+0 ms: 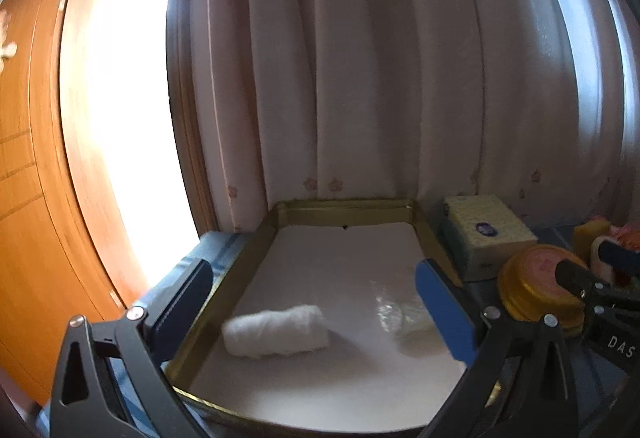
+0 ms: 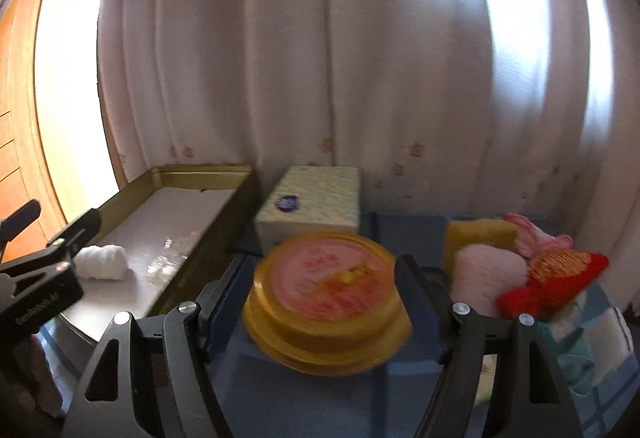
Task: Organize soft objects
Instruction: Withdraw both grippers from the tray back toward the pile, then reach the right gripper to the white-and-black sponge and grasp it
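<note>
A white rolled towel (image 1: 276,332) lies in the gold-rimmed tray (image 1: 344,206) near its left front; it also shows in the right wrist view (image 2: 102,262). My left gripper (image 1: 316,302) is open above the tray's front, the towel between and below its fingers. My right gripper (image 2: 316,302) is open around a round gold tin with a pink lid (image 2: 326,290), not clearly squeezing it. A pile of soft things lies at right: a pink roll (image 2: 486,278), a red and gold knitted piece (image 2: 554,280), a yellow sponge (image 2: 478,234) and a pink toy (image 2: 532,236).
A tissue box (image 2: 310,207) stands behind the tin, right of the tray (image 2: 200,171). A crinkled clear wrapper (image 1: 400,312) lies in the tray at right. Curtains hang close behind. A bright window and wooden frame are at left. The table has a blue cloth (image 2: 320,398).
</note>
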A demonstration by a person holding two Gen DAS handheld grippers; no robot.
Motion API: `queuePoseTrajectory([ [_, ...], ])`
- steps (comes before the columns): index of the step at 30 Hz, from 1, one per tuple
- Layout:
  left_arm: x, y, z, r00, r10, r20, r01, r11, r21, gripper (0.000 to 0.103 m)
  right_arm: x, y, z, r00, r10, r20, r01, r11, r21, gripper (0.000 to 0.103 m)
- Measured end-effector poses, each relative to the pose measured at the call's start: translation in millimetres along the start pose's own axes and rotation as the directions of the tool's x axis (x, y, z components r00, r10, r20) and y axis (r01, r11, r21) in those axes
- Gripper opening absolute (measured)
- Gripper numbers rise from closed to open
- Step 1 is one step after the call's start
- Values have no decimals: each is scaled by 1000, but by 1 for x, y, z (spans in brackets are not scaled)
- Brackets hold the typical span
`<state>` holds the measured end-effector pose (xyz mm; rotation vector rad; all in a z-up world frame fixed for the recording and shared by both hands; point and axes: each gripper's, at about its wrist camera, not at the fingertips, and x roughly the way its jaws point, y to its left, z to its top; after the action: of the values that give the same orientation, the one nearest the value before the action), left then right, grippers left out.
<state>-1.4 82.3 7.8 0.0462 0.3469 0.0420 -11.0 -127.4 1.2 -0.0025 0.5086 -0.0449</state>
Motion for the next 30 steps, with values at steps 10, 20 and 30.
queuePoseTrajectory([
  [10, -19, -44, -6, 997, -72, -7, 72, 997, 35, 103, -20, -47, -10, 995, -96, -6, 96, 995, 25, 75],
  [20, -33, -95, -10, 988, -151, -35, 154, 984, 85, 103, -36, -93, -19, 987, -161, -17, 162, 985, 64, 75],
  [30, -43, -146, -13, 976, -207, -62, 214, 966, 147, 103, -48, -133, -25, 975, -218, -27, 220, 970, 106, 75],
])
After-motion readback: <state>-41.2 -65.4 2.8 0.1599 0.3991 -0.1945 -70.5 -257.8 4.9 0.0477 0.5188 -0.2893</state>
